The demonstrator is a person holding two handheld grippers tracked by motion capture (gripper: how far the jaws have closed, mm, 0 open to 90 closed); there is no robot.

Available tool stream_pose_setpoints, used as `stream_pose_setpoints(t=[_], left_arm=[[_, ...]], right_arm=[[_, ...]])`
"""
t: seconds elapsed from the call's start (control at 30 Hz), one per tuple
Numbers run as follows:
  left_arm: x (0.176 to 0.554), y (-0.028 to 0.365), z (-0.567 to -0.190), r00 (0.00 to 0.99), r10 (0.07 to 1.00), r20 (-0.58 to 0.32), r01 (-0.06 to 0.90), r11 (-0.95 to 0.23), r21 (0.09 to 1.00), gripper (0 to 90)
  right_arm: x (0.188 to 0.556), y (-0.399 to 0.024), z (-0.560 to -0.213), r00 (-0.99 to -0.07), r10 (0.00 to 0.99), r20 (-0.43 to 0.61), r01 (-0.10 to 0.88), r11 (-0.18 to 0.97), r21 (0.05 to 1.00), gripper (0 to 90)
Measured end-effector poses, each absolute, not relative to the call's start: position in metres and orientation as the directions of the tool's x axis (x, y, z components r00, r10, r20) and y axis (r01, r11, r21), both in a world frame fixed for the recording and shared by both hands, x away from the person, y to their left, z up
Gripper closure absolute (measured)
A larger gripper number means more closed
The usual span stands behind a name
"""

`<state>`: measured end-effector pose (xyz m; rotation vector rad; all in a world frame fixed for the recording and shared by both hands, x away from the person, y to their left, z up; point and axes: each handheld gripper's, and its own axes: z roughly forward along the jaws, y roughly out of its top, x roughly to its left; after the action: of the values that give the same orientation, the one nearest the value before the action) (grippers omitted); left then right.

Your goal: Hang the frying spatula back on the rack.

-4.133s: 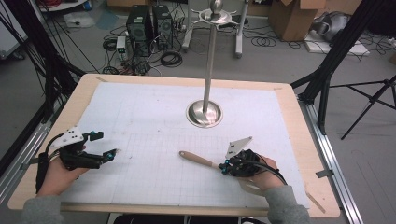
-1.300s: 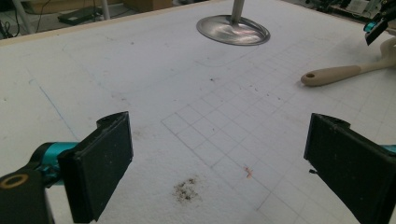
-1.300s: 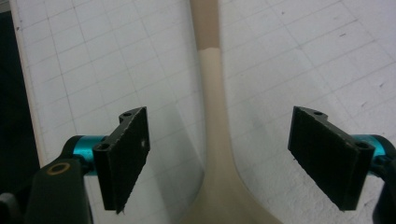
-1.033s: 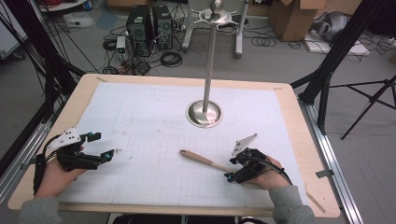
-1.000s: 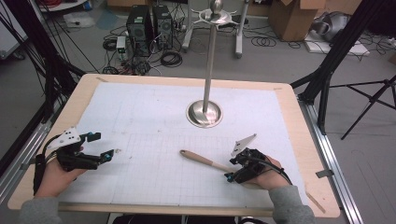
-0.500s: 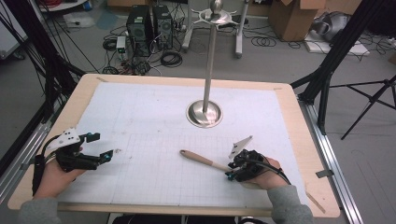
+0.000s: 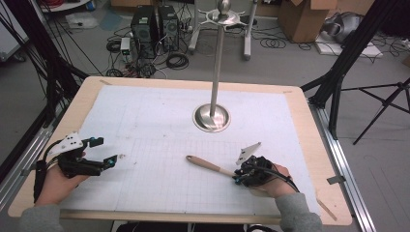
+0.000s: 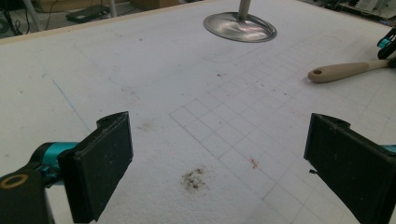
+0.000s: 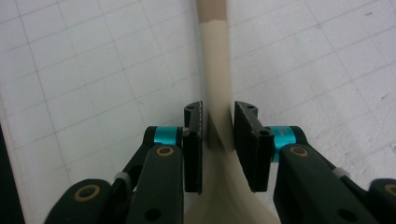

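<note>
My right gripper (image 9: 218, 122) now has its jaws pinched on the spatula (image 7: 209, 165) neck, having slid back in on it from half a second ago; the spatula lies flat on the desk (image 7: 159, 121) in front of the stand (image 7: 212, 117), handle pointing to the stand's left. My left gripper (image 8: 217, 158) hangs with jaws wide and empty, well left of the stand, unchanged. The grip looks set, so I judge a lift toward the stand comes next.
</note>
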<state>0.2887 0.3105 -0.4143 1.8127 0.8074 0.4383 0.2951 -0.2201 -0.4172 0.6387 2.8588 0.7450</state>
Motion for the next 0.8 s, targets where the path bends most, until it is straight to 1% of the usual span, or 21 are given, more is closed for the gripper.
stream_pose_setpoints(t=[0.23,0.53,0.67,0.8], left_arm=[[0.2886,0.3109,-0.4143,0.705,0.704,-0.084,0.322,-0.213,0.923,8.3],[0.2885,0.3120,-0.4129,0.706,0.703,-0.086,0.316,-0.203,0.927,8.3],[0.2879,0.3149,-0.4103,0.697,0.709,-0.105,0.304,-0.159,0.939,8.3],[0.2875,0.3174,-0.4095,0.692,0.712,-0.121,0.304,-0.135,0.943,8.3]], right_arm=[[0.2935,-0.2189,-0.4171,-0.903,0.430,-0.028,0.363,0.793,0.489,76.6],[0.2948,-0.2214,-0.4173,-0.902,0.431,-0.003,0.371,0.781,0.501,77.0],[0.2955,-0.2223,-0.4163,-0.901,0.434,0.006,0.375,0.772,0.512,77.0],[0.2954,-0.2263,-0.4123,-0.896,0.443,0.019,0.380,0.745,0.549,77.0]])
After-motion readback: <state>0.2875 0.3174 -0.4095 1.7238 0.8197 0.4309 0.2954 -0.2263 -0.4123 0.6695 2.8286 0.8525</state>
